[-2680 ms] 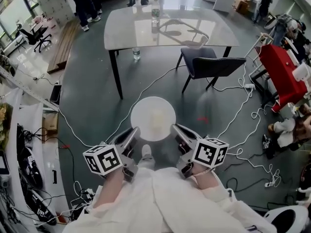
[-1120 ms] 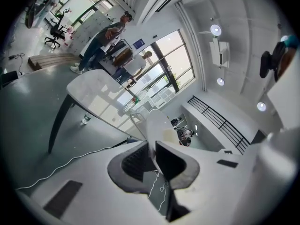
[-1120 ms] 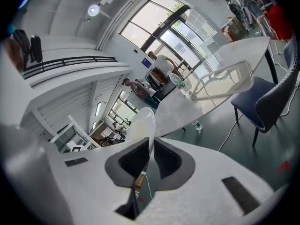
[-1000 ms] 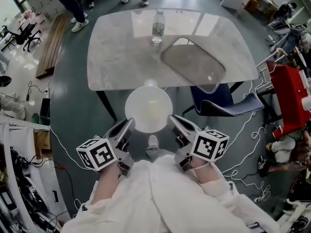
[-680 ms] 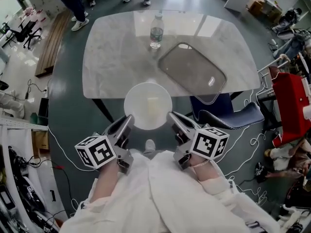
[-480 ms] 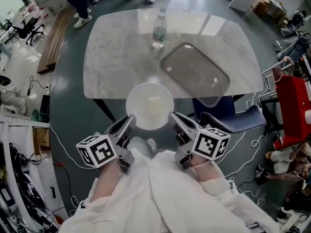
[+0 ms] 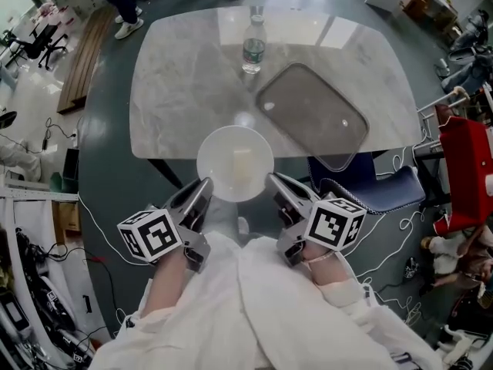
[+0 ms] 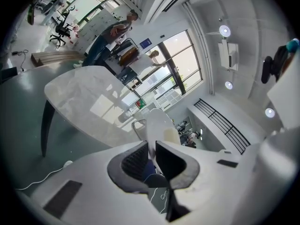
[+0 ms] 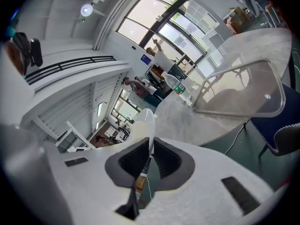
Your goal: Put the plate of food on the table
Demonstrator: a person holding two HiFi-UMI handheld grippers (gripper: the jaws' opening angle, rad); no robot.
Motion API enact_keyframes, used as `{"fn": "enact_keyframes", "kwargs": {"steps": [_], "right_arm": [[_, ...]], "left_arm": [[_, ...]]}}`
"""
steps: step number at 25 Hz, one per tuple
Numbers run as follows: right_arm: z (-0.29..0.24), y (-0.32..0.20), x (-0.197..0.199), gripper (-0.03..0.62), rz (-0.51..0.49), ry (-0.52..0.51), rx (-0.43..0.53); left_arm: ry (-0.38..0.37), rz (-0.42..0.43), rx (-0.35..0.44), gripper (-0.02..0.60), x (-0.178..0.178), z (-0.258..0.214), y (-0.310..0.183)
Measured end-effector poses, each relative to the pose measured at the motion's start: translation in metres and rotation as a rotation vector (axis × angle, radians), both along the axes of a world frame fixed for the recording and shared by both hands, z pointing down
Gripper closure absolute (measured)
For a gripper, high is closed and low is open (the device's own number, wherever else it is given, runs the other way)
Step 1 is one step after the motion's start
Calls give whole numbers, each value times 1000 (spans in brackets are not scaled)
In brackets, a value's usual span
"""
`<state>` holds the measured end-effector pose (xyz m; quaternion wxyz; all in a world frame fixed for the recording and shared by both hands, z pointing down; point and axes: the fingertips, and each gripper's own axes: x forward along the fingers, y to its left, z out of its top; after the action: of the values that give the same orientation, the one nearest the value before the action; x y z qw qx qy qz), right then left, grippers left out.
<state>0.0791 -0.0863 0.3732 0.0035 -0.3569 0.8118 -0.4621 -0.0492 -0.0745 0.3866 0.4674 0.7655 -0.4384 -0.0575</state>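
I have the white plate [image 7: 235,163] carried between both tools. The left claw [image 7: 200,191] is pinched shut on the plate's left rim and the right claw [image 7: 274,185] is pinched shut on its right rim. In each gripper view the thin rim stands edge-on between the dark pads, with no gap that I can see. I grip at opposite sides because that keeps the plate level, so the pale piece of food [image 7: 242,162] stays in the middle and does not slide.

The plate is in the air, not set down. From the head view it hangs over the near edge of the marble-look table [image 7: 181,83], partly over the top and partly over the grey floor [image 7: 108,176]. I judge the carry to be nearly finished, with the lowering and the release not yet done.

Further in on the table stand a water bottle [image 7: 253,46] and a clear smoke-tinted tray [image 7: 312,112], which lies at an angle toward the right. The bare stretch of table just beyond the plate looks like the sensible spot. It is near enough to reach and well apart from the bottle.

A dark chair [image 7: 362,187] sits tucked under the right corner, near my right arm. Before letting go I would want the whole base over the table, since a plate released half off the edge would likely tip.
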Motion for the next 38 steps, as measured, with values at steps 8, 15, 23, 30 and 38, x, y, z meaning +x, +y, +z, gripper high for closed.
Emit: {"fn": "enact_keyframes", "kwargs": {"steps": [8,15,23,30,38], "right_arm": [[0,-52,-17,580,35,5,-6],[6,-106,-38,579,55,12,-21],[7,-152,-66,580,95,15,-34],[9,-174,-77,580,148,17,-38],[13,-184,-62,580,171,30,-46]], "left_arm": [[5,31,-4,526,-17,-2,-54],[-7,49,-7,528,-39,-1,-111],[3,96,-18,528,-66,2,-162],[-4,165,-18,528,-77,3,-193],[9,184,-35,528,-62,10,-205]]}}
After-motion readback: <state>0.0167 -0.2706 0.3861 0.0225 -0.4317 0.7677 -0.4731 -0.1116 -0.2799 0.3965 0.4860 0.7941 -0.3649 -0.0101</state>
